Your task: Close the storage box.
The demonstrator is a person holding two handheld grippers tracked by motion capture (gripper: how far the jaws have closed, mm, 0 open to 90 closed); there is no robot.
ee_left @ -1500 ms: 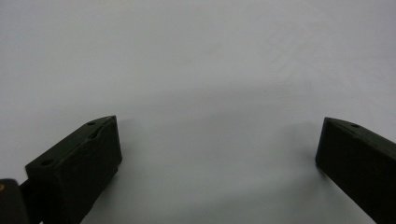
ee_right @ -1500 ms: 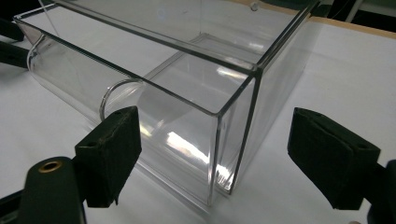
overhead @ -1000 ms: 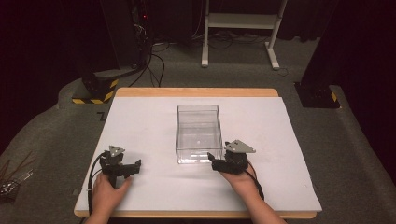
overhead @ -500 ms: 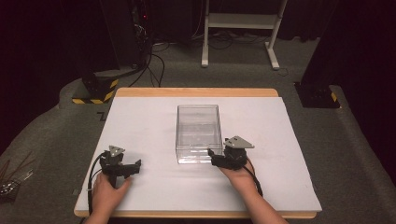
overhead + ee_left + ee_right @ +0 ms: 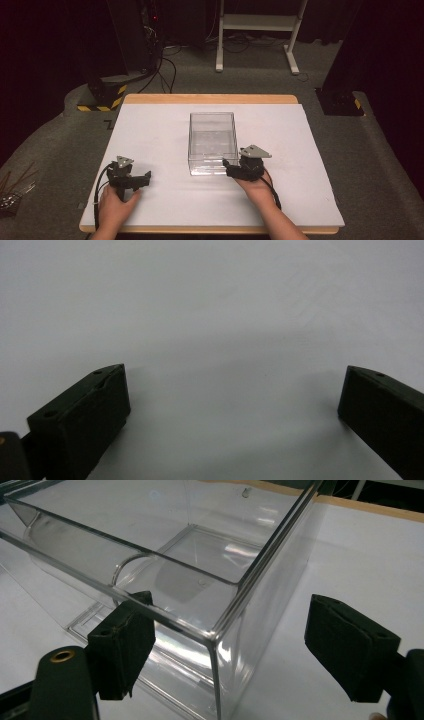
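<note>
Clear rectangular plastic box [image 5: 165,580]: its near corner sits between my closing right claw [image 5: 240,650], not yet gripped.

Clear plastic box [image 5: 212,141]: rectangular, open-topped, empty, upright on white table cover, near middle, long side running away.

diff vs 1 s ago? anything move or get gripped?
Little moved. The right gripper has edged in at the near right corner of the clear box; its jaws are closing astride that corner, one inside the wall and one outside, pads not yet pressing. Nothing gripped or released. The box kept its place on the white table cover, and the left gripper stayed open over it.
</note>
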